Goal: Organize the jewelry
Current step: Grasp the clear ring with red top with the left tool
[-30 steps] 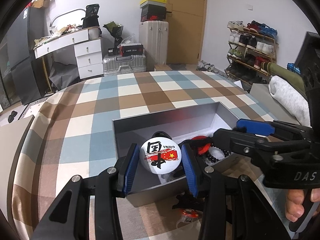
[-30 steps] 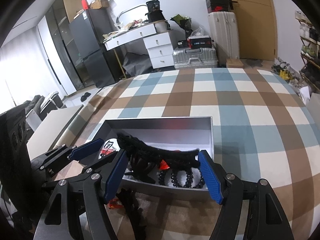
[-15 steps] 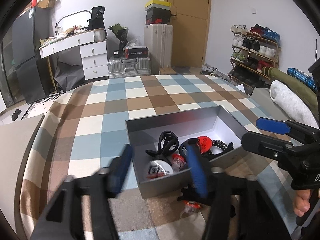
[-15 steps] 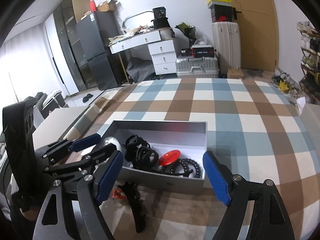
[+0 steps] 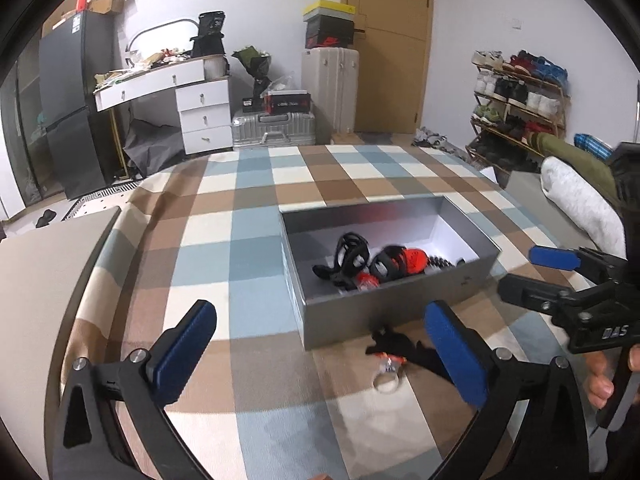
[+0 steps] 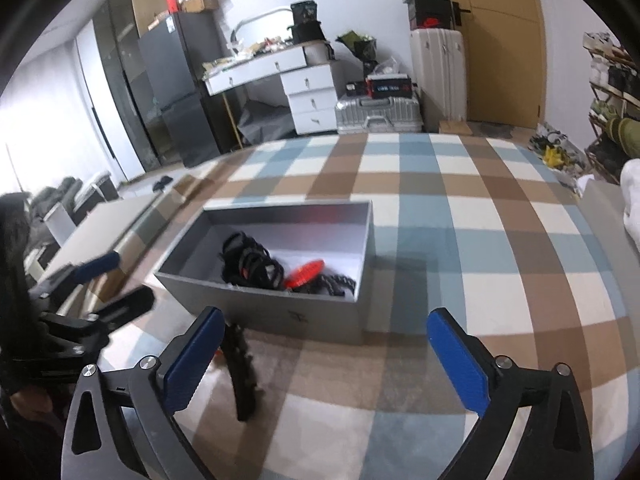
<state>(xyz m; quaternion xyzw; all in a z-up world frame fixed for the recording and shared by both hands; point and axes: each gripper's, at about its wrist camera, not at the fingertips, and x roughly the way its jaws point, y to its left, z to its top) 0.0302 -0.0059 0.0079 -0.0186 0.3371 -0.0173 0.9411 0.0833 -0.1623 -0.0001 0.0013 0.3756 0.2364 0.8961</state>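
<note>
While both tongs, left (image 5: 320, 344) and right (image 6: 324, 344), are opening wide with nothing between them, the box (image 5: 384, 312) at twelve o'clock holds black clips (image 5: 350, 258) and beads (image 6: 334, 282).

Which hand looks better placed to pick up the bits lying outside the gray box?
Probably the left. The ring and the black clip lie on the checked cloth between the left tongs, whose jaws are opening and empty. The right tongs, also opening and empty, have the clip off by their left pad.
</note>
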